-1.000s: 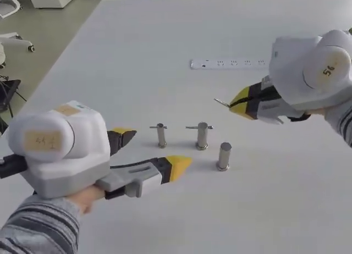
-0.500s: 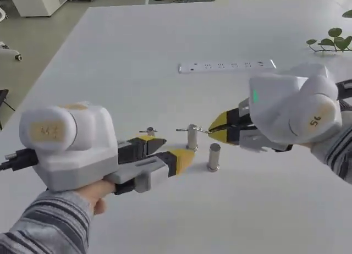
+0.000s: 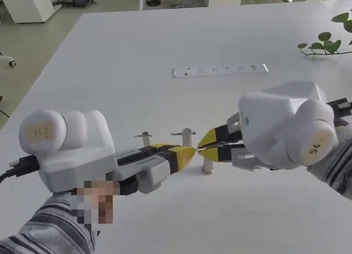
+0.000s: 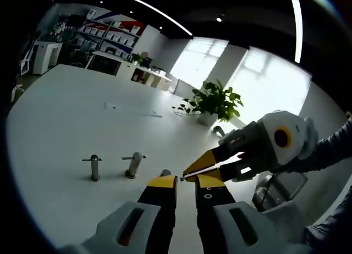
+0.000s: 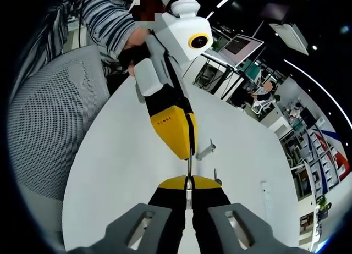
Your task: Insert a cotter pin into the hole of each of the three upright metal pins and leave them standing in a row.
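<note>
Right claw (image 5: 188,183) pinches cotter pin (image 5: 189,169), tip reaching the narrowly parted left claw (image 4: 186,180).

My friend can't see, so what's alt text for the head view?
The left gripper and right gripper meet tip to tip over a bare pin on a white table; the right pinches a cotter pin. Two fitted pins stand beside it.

Office: white desks (image 3: 165,45), mesh chair (image 5: 44,116), monitor (image 5: 241,44), potted plant (image 4: 215,103), shelving (image 4: 104,31).
</note>
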